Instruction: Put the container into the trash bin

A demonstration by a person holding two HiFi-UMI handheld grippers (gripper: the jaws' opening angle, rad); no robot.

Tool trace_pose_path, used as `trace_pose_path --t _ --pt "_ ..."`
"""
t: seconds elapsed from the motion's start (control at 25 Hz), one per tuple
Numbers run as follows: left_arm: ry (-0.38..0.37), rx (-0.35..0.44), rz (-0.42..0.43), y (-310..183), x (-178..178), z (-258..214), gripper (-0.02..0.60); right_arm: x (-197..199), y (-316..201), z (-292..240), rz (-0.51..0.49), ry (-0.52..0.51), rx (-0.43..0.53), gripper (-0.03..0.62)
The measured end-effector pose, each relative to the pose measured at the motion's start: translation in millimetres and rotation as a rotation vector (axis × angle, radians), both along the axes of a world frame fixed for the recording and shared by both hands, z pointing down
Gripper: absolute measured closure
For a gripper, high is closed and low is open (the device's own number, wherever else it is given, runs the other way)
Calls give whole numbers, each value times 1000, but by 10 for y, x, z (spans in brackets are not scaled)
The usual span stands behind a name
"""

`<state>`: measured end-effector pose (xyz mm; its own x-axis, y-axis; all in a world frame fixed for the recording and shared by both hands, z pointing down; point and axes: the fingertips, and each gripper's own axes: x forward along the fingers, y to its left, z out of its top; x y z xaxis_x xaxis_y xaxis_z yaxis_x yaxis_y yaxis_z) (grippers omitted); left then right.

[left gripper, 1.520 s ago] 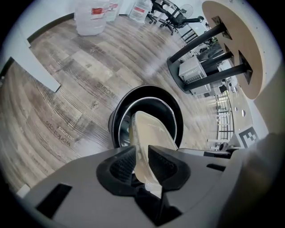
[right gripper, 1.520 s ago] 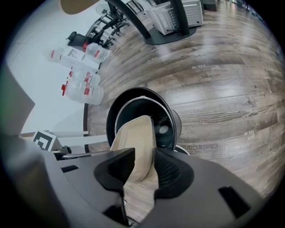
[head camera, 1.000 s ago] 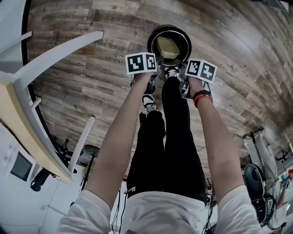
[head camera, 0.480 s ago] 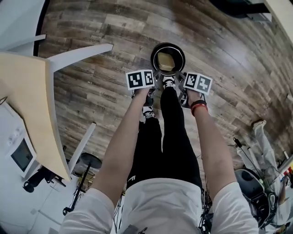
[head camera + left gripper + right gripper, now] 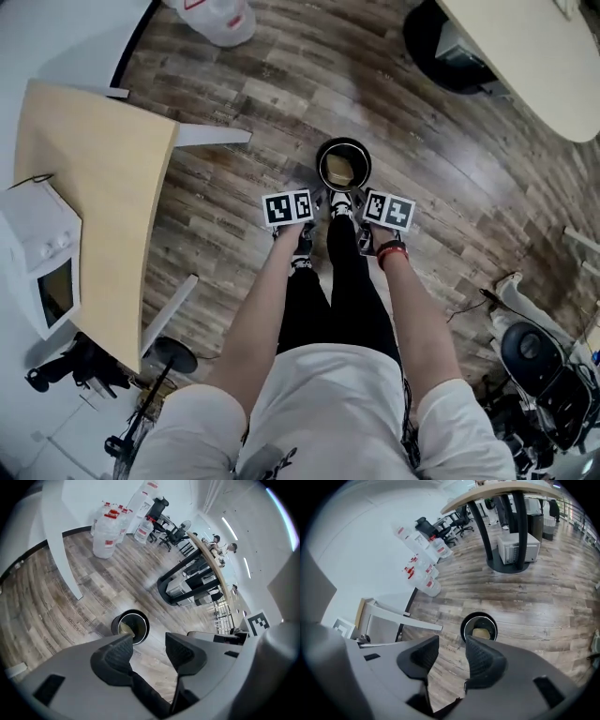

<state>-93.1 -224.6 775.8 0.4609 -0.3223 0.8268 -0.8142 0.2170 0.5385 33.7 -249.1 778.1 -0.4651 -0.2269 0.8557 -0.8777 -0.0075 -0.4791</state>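
Tan and boxy, the container (image 5: 339,169) sits inside the black trash bin (image 5: 321,157) on the wood floor (the task looks done). The left hand-held gripper (image 5: 147,644) and right hand-held gripper (image 5: 452,651) hang above it, jaws wide apart, holding nothing. It looks light, thin-walled and probably crushable; its opposite side walls would suit a grip.
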Motion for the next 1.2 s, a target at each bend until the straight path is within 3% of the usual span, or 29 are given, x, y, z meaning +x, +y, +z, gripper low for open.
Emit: trace_pose_path --t 0.36,0.6,0.84,1.2 --pt "-23 113 -48 624 -412 -1154 358 -577 489 -1171 -96 -20 134 405" --pt "-94 212 -124 865 -832 -1831 359 -826 556 -1824 -105 -74 251 410" --pt "-162 310 -186 1124 -1364 -2309 359 -1272 693 -2394 -261 -68 405 413" --pt "-215 481 -291 1370 -1937 -3178 379 -1808 740 -3248 -318 -100 579 424"
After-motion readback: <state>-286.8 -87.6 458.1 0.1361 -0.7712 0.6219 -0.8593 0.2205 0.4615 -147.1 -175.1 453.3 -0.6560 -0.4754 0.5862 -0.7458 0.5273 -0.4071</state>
